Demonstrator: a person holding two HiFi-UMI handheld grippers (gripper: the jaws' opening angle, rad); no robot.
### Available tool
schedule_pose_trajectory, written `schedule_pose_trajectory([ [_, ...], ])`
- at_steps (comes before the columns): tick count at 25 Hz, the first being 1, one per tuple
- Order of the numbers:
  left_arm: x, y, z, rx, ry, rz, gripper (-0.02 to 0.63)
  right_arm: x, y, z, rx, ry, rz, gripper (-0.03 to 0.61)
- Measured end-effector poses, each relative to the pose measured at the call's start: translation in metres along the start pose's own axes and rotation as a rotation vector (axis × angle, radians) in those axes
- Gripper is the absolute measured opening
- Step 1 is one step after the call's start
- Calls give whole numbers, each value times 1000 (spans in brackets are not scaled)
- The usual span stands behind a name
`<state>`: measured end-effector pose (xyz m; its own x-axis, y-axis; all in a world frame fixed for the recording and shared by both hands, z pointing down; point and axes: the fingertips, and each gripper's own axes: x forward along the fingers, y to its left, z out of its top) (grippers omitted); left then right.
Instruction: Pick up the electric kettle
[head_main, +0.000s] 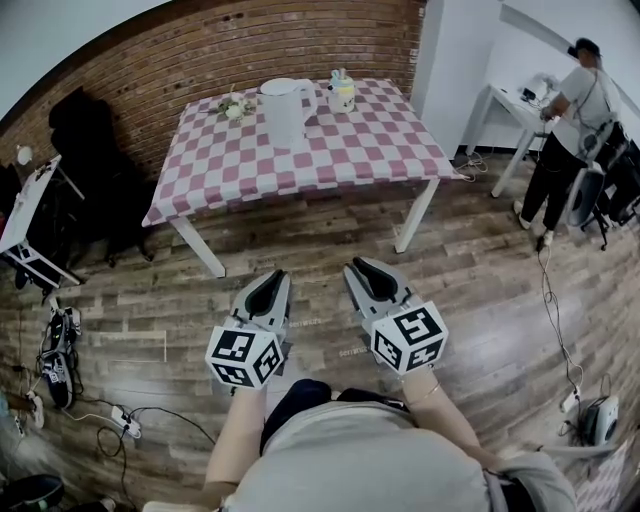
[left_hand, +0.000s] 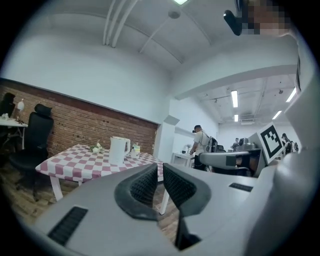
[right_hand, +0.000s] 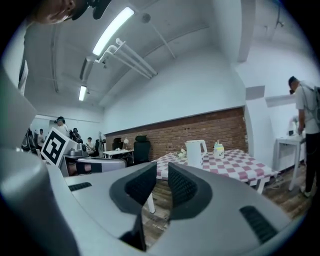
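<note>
Kettle (head_main: 284, 112) on checked table (head_main: 360, 150), brick wall (head_main: 250, 45)

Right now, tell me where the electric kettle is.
In the head view the white electric kettle stands far back on the checked table, between small flowers at left and a cup at right.

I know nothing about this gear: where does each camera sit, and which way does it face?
Head view: on the person's head, facing steeply down at floor and checked table; shows both forearms, left gripper, right gripper.
Left gripper view: on the left gripper, looking level along its closed, empty jaws towards the kettle; right gripper alongside.
Right gripper view: on the right gripper, looking along its slightly parted, empty jaws at the same table.
Shared: all three show the kettle on the table.
</note>
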<state>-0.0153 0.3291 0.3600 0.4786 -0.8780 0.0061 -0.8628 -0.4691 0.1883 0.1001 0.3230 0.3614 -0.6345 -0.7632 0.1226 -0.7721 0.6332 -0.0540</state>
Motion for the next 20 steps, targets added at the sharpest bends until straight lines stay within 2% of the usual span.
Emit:
schedule_pose_trajectory([
  [4, 0, -6, -1, -8, 4, 32, 40, -9, -6, -8, 9, 23, 23, 97],
  [7, 0, -9, -9, -24, 26, 45, 143, -9, -9, -14, 24, 43, 27, 116],
  [11, 6, -2, -24, -37, 68, 65, 156, 1, -10, -23, 32, 67, 25, 171],
  [20, 46, 38, -52, -106, 131, 75, 158, 55, -32, -41, 43, 115, 27, 181],
])
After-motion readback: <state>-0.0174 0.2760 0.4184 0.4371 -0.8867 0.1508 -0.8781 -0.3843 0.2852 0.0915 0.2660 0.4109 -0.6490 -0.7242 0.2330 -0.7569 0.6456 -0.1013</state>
